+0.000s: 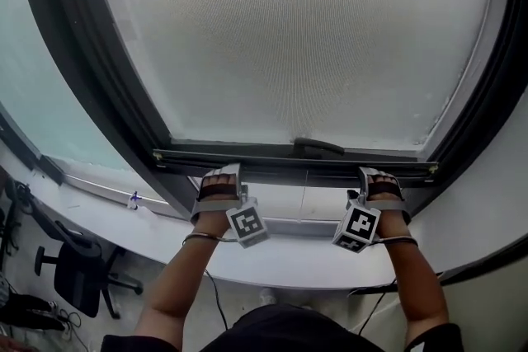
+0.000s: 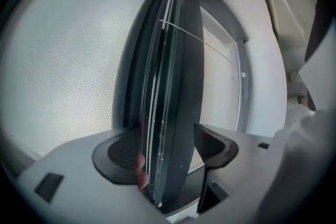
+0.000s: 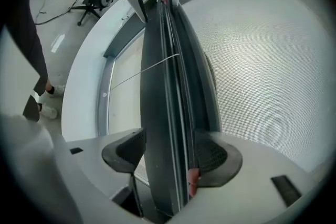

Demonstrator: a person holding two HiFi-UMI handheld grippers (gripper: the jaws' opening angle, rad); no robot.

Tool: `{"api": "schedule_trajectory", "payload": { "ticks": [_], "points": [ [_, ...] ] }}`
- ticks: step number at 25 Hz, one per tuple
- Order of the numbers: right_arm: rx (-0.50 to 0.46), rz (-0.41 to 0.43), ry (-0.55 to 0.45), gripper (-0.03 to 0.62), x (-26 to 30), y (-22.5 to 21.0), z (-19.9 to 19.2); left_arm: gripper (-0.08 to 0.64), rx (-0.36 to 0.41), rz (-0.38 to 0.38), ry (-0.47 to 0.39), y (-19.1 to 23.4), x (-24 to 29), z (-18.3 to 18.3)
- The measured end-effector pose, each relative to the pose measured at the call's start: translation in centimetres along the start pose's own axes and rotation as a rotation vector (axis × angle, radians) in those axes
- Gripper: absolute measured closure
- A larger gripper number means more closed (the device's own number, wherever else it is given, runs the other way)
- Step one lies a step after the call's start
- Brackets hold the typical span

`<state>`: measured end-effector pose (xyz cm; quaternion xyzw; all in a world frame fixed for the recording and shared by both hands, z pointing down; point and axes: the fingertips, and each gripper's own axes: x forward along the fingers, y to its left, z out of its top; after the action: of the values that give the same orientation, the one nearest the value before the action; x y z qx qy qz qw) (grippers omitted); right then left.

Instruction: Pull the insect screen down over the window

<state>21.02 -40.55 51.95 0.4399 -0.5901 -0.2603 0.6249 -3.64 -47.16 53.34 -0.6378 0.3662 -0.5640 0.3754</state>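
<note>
A: Where is the insect screen?

B: The mesh fills nearly the whole window opening, from the top edge down. Its dark bottom bar runs level across, side to side inside the window frame, low in the opening. A pale strip shows between the bar and the frame's lower edge.

A: Left gripper?

B: Clenched on the bottom bar near its left end. The bar stands on edge between the two pads, and both pads press its sides. A fingertip shows red beside the left pad.

A: Right gripper?

B: Same grasp, near the bar's right end. Pads tight on either face of the bar, mesh on the right of it.

A: Anything else on the bar?

B: A small dark handle at its middle, between the two grippers, touched by neither. A thin cord crosses behind the bar.

A: Below?

B: White sill under both forearms. An office chair stands on the floor past the sill's left end.
</note>
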Motion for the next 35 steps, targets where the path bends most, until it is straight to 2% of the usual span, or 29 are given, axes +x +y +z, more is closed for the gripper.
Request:
{"api": "schedule_trajectory", "payload": {
  "ticks": [3, 7, 12, 18, 21, 23, 26, 31, 35],
  "points": [
    [0.014, 0.017, -0.001, 0.302, 0.5, 2.0, -0.1, 0.255, 0.009, -0.022, 0.006, -2.3, 0.7, -0.1],
    [0.014, -0.011, 0.009, 0.302, 1.2, 2.4, -0.4, 0.255, 0.001, -0.009, 0.029, -2.6, 1.2, -0.1],
    [0.019, 0.007, 0.023, 0.302, 1.5, 3.8, -0.7, 0.252, 0.003, -0.008, 0.037, -3.4, 1.3, -0.3],
    [0.046, -0.025, 0.011, 0.302, 1.8, 3.0, -0.6, 0.252, -0.002, -0.018, 0.032, -3.2, 1.6, -0.2],
    [0.069, -0.006, -0.002, 0.310, 1.7, 2.2, 0.1, 0.252, -0.006, -0.023, 0.042, -2.7, 1.8, -0.5],
    [0.052, -0.002, 0.004, 0.309, 1.7, 2.1, 0.2, 0.252, -0.006, -0.011, 0.041, -2.6, 1.9, -0.4],
    [0.039, 0.002, 0.006, 0.309, 1.8, 2.2, 0.1, 0.252, -0.021, -0.012, 0.036, -2.5, 2.0, -0.2],
    [0.074, -0.036, -0.018, 0.308, 1.5, 2.0, 0.1, 0.252, -0.061, -0.052, 0.017, -2.3, 1.6, 0.1],
    [0.089, -0.012, -0.016, 0.310, 1.5, 2.0, 0.0, 0.253, -0.096, -0.088, 0.011, -2.2, 1.4, 0.3]
  ]
}}
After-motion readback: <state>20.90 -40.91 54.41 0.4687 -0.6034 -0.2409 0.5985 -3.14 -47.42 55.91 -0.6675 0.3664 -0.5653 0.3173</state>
